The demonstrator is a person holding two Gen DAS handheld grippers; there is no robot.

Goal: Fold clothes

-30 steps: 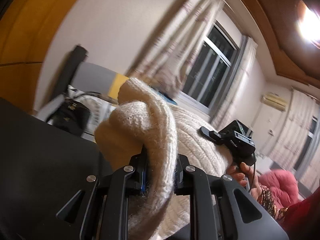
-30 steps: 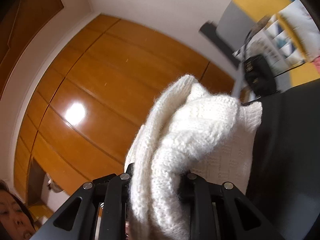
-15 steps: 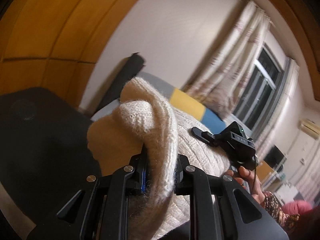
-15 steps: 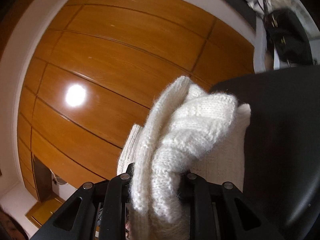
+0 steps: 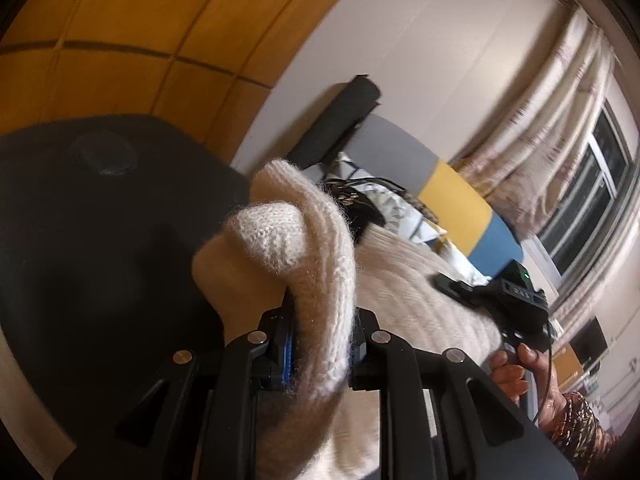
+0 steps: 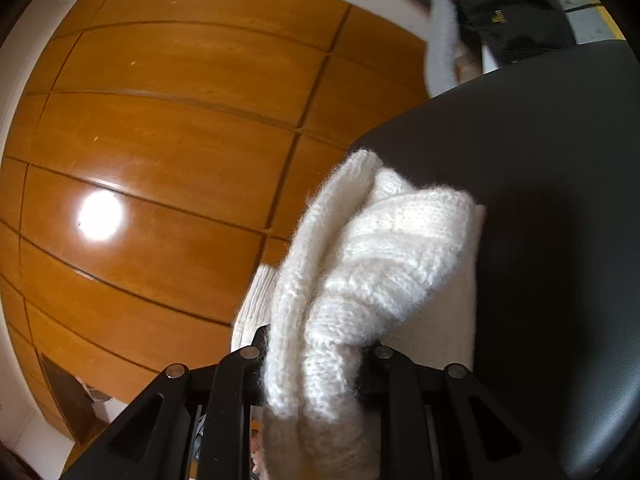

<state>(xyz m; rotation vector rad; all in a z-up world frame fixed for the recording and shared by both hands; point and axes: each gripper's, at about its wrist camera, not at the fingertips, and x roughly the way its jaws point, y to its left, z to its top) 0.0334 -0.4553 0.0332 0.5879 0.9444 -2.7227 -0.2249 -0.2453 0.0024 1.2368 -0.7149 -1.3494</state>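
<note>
A cream knitted sweater (image 5: 320, 256) hangs stretched between my two grippers above a black table (image 5: 80, 240). My left gripper (image 5: 323, 332) is shut on a thick bunched fold of its edge. In the right wrist view my right gripper (image 6: 316, 354) is shut on another bunched fold of the same sweater (image 6: 372, 256), beside the black table (image 6: 560, 240). The right gripper's body (image 5: 516, 292) and the hand (image 5: 520, 368) that holds it show at the right of the left wrist view, with the knit spanning across to them.
Orange wooden wall panels (image 6: 180, 140) stand behind the table. Beyond the table's far edge is a bed or sofa with grey, yellow and blue cushions (image 5: 460, 200) and a black handbag (image 6: 508, 20). Curtains and a window (image 5: 580, 160) fill the right.
Both grippers have come down and tipped forward with the sweater still held. The ceiling and lamp have left the left wrist view, and the black table now fills more of both views.
</note>
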